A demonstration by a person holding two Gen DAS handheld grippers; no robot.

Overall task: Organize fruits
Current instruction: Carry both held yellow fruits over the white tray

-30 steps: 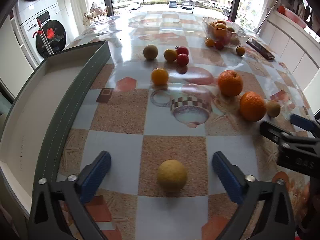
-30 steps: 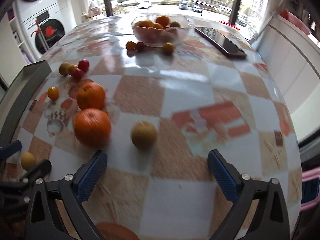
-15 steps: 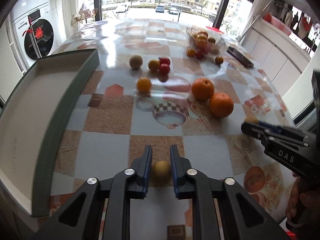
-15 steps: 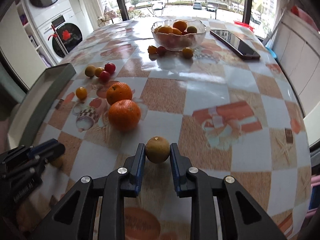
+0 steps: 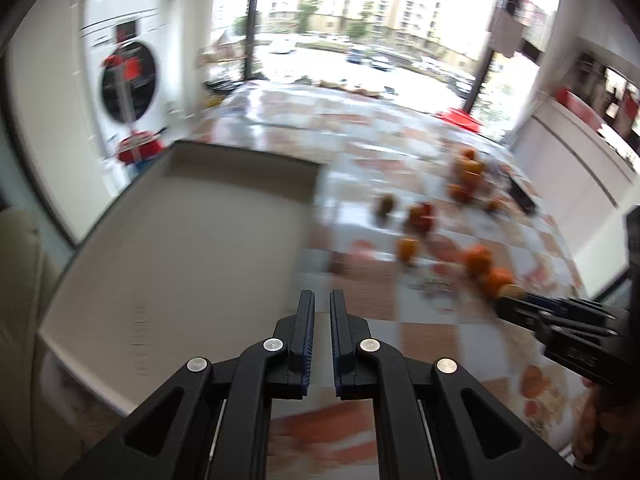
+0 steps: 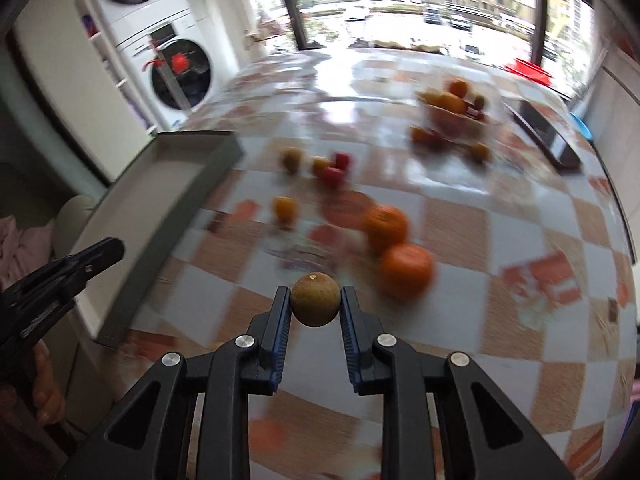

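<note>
Okay, brown fruit point(image 6: 315, 299): small round one, pinched at the very tips of the right claw point(image 6: 314, 308), lifted clear of the table point(image 6: 480, 220).
Handling: looks light and firm with a dull rind, so probably not slippery. It's round though, so I'd guess it pops out if the pads sit off its widest part. Hold across the middle, like now.
Right claw: clamped on that fruit, both pads on its sides.
Left claw point(image 5: 322, 300): jaws together, nothing visible between them.
Tray point(image 6: 176, 216): ahead-left of the right claw, nothing in it that I can see.
Oranges point(image 6: 406, 270): two big ones just ahead-right of the right claw.
Bowl point(image 6: 452, 116): far ahead-right, blurry.
</note>
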